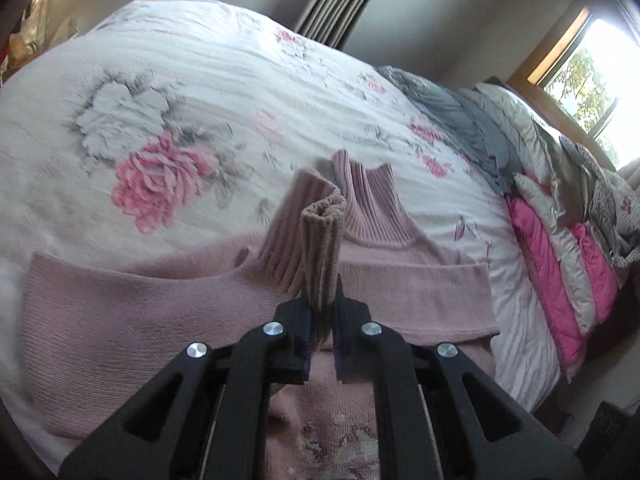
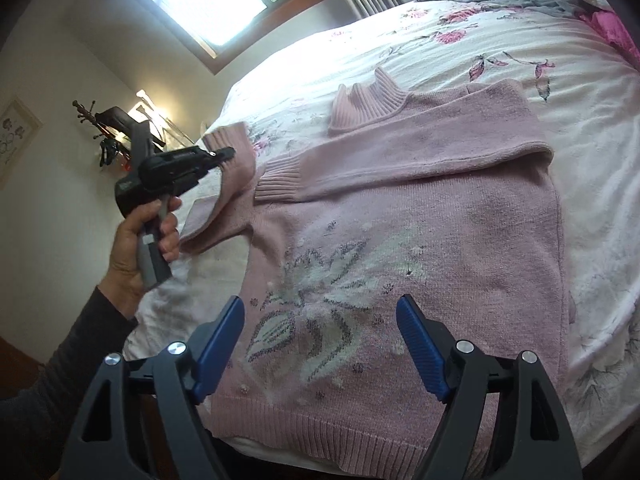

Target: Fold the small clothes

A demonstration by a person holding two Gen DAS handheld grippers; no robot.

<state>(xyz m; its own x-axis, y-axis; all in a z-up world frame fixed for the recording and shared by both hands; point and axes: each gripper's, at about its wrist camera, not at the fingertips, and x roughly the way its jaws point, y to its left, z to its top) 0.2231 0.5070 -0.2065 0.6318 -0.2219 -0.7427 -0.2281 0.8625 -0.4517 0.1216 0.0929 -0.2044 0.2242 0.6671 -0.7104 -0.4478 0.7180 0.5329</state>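
The pink sweater (image 2: 420, 248) lay face up on the floral bedspread (image 2: 460, 48), one sleeve already folded across its chest below the collar (image 2: 368, 100). The other sleeve's ribbed cuff (image 1: 320, 248) stood lifted off the sweater's opposite side, pinched in the left gripper (image 1: 322, 312), its length trailing back to the shoulder. The right gripper (image 2: 320, 340) hovered over the hem, jaws apart, empty.

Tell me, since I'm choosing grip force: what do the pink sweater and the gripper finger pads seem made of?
The pink knitted sweater looks like soft wool or acrylic knit: ribbed cuffs, fuzzy matte surface. The right gripper's blue finger pads look like ridged rubber or plastic, judging by fine grooves and a dull sheen.
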